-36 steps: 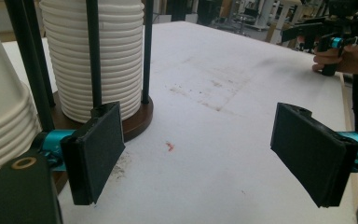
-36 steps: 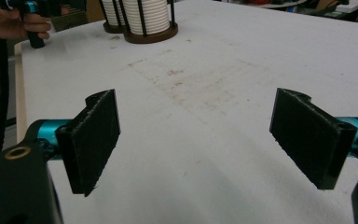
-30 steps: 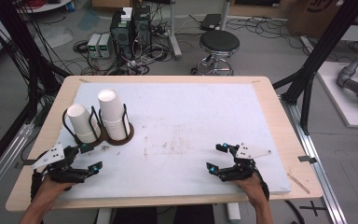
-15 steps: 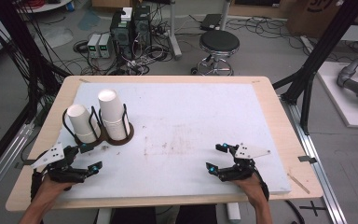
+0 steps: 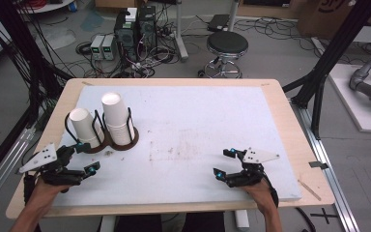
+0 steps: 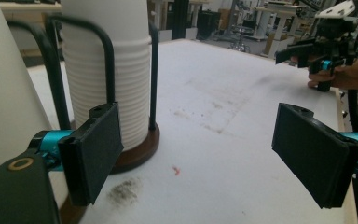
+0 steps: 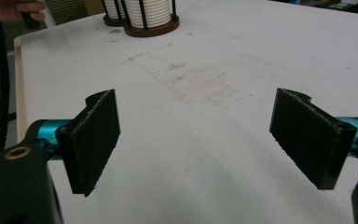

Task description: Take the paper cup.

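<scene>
The cup stacks (image 5: 118,118) stand upright just beyond the left gripper (image 5: 84,157), its jaws apart and empty; the right gripper (image 5: 224,163), also apart, sits well away.

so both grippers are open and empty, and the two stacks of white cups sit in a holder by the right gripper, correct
Not quite: the holder with the two stacks of white cups sits by the left gripper, not the right gripper, as the high view shows. The rest holds: both grippers are open with nothing between their fingers.
</scene>
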